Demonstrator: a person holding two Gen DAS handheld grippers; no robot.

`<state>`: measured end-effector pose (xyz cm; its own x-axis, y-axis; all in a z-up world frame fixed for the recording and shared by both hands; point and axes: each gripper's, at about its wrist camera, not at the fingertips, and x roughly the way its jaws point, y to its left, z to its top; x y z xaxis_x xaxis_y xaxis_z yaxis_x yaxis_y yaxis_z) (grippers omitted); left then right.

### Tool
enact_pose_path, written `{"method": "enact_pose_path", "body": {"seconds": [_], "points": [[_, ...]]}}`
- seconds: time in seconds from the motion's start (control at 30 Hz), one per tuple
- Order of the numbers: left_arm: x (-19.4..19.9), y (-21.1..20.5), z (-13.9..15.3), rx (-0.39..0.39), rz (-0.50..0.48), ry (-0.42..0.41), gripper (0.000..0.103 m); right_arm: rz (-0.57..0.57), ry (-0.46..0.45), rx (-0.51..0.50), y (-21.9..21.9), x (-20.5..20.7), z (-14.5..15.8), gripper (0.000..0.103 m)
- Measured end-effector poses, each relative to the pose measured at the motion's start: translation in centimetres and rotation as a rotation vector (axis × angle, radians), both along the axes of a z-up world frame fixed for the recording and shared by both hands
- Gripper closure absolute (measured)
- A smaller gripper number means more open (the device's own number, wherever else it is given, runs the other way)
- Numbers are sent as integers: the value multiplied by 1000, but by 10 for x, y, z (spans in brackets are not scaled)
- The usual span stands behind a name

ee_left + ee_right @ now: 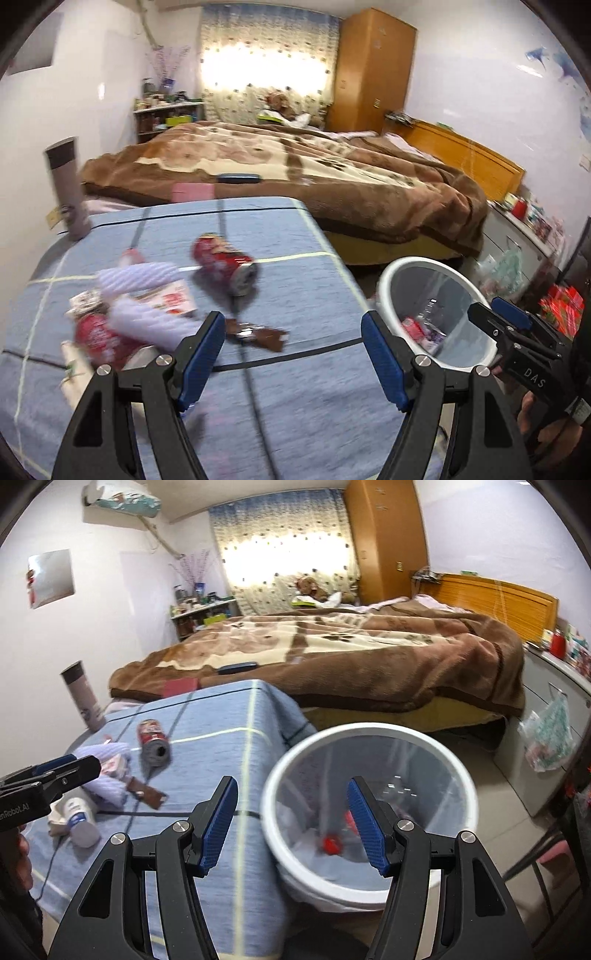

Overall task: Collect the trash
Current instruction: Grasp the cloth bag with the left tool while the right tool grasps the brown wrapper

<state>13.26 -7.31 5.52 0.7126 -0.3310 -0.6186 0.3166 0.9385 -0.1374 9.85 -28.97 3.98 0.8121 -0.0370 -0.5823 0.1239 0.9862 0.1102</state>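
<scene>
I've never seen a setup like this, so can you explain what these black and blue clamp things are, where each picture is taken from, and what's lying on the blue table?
They are two hand-held grippers, each squeezed by a person, with a wide-angle camera looking along its two fingers. One picture comes from the left gripper, the other from the right gripper; each also shows in the edge of the other's view. Both are open and hold nothing.

The left one points at a table under a blue cloth. On it lie a red can on its side, a brown wrapper, ribbed white rolls, another red can, a small white bottle and a tall grey tumbler standing upright.

The right one hovers over a white bin beside the table, lined with a bag, with some trash already inside. Behind is a bed.
</scene>
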Motion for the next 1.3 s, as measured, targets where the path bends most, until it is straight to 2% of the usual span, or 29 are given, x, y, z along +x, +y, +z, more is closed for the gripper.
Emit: {"method": "enact_pose_path", "body": {"seconds": [0.1, 0.2, 0.3, 0.43, 0.73, 1.0, 1.07, 1.13, 1.23, 1.3], "points": [[-5, 26, -3, -3, 52, 3, 25, 42, -6, 3, 15, 2, 0, 40], [-7, 51, -7, 26, 125, 3, 24, 87, -7, 8, 28, 6, -2, 40], [-9, 76, -12, 5, 164, 18, 24, 125, 1, 4, 43, 11, -4, 40], [-13, 109, -19, 17, 249, 22, 24, 178, 14, -3, 62, 18, -8, 40], [-20, 160, -36, -25, 344, 77, 23, 268, 62, -41, 98, 36, -18, 40], [-18, 186, -53, -47, 415, 108, 20, 356, 142, -63, 120, 60, -33, 40], [-12, 190, -60, -65, 418, 145, 19, 378, 175, -58, 123, 68, -37, 40], [-5, 192, -71, -126, 394, 200, 19, 390, 192, -64, 125, 73, -41, 40], [-1, 188, -78, -94, 422, 215, 19, 405, 219, -96, 129, 81, -47, 40], [5, 187, -85, -133, 405, 255, 19, 427, 240, -91, 131, 87, -50, 40]]}}
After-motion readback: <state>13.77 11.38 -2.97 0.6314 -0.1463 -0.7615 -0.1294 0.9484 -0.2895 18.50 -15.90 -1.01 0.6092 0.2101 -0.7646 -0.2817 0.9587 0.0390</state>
